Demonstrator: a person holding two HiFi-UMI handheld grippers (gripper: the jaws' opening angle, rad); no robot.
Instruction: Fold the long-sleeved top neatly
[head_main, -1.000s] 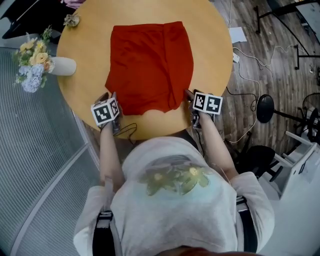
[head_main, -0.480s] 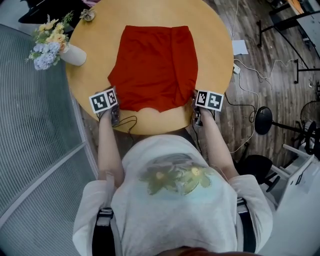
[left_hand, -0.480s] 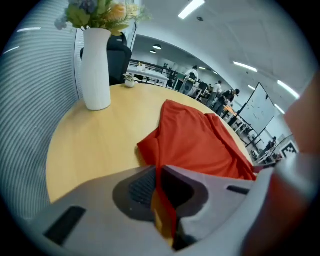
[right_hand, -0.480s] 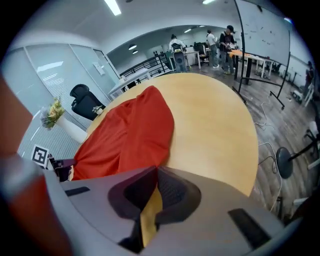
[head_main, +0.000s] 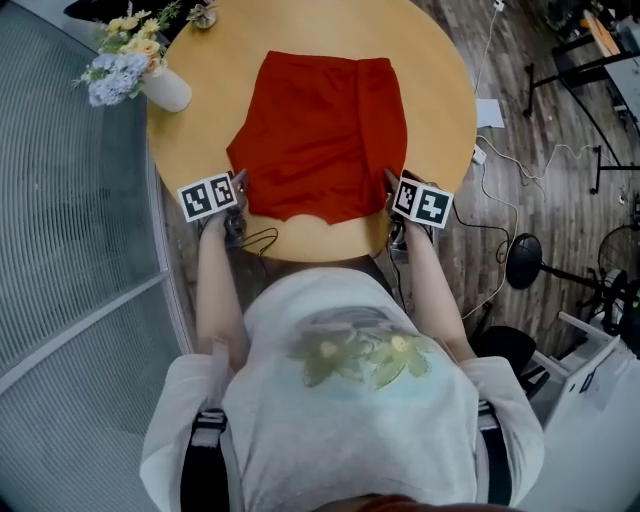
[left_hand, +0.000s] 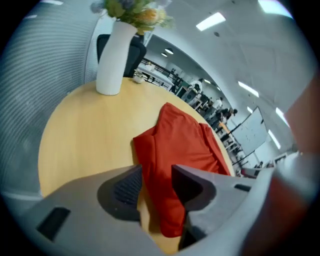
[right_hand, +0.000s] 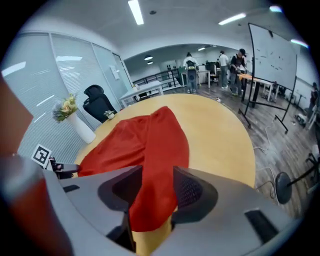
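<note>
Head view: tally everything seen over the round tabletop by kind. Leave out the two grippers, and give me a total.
Red top: 1
White vase of flowers: 1
Small object beside the vase, too small to identify: 1
Black cable loop at the near edge: 1
Total: 4

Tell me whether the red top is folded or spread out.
Partly folded: the red top lies compact on the table, no sleeves sticking out, one layer overlapping.

light: bright, even | shadows: soft | edges: fisheye-warped, vignetted
</note>
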